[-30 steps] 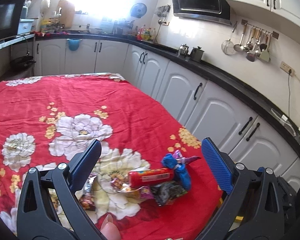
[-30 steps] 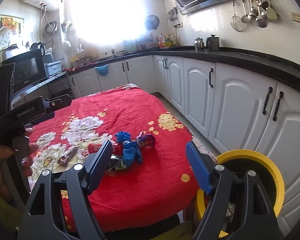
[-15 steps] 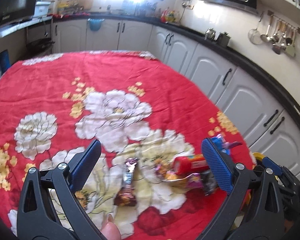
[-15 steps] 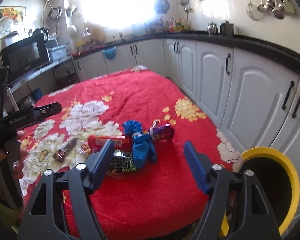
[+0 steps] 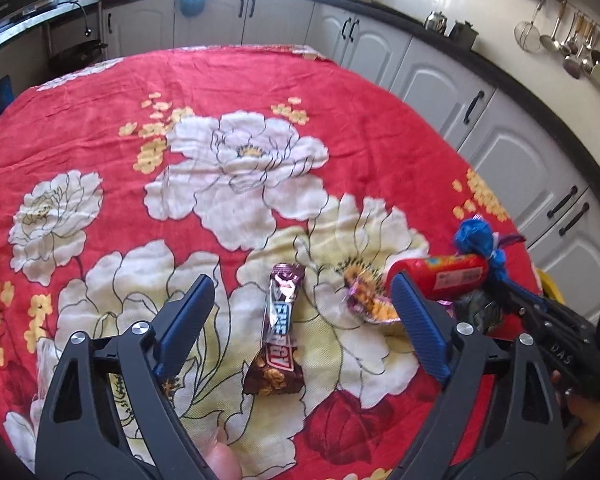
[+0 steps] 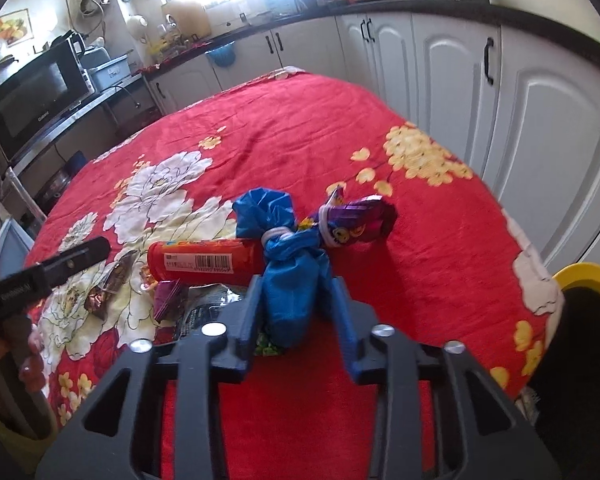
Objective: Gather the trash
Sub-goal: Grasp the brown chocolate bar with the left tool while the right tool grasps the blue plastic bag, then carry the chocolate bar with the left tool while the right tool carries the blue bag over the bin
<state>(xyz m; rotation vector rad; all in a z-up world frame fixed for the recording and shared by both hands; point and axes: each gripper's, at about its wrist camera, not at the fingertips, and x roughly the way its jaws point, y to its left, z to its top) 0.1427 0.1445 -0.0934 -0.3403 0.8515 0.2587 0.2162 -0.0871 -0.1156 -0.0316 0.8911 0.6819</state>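
Setting: a kitchen table under a red flowered cloth (image 5: 340, 92), with white cabinets (image 6: 540, 128) along the wall.
Left gripper (image 5: 300, 312): jaws wide apart, having just narrowed a little; it hovers over a brown chocolate bar wrapper (image 5: 278, 332), which lies flat on the cloth between the blue pads without touching either.
Right gripper (image 6: 298, 312): jaws have just been closing and now sit narrowly around the near end of a knotted blue plastic bag (image 6: 290, 272); the pads appear to press its sides, though the blur makes the contact hard to confirm.
Trash pile: near the table's right edge lie a red tube (image 6: 204, 260) on its side touching the blue bag, a purple snack packet (image 6: 360, 222) just beyond the bag, and crumpled foil wrappers (image 6: 192, 304) under the tube.
Bin: a yellow-rimmed bin (image 6: 588, 276) stands beside the table's right corner.
Person: a hand (image 6: 16, 356) holds the left gripper's handle.
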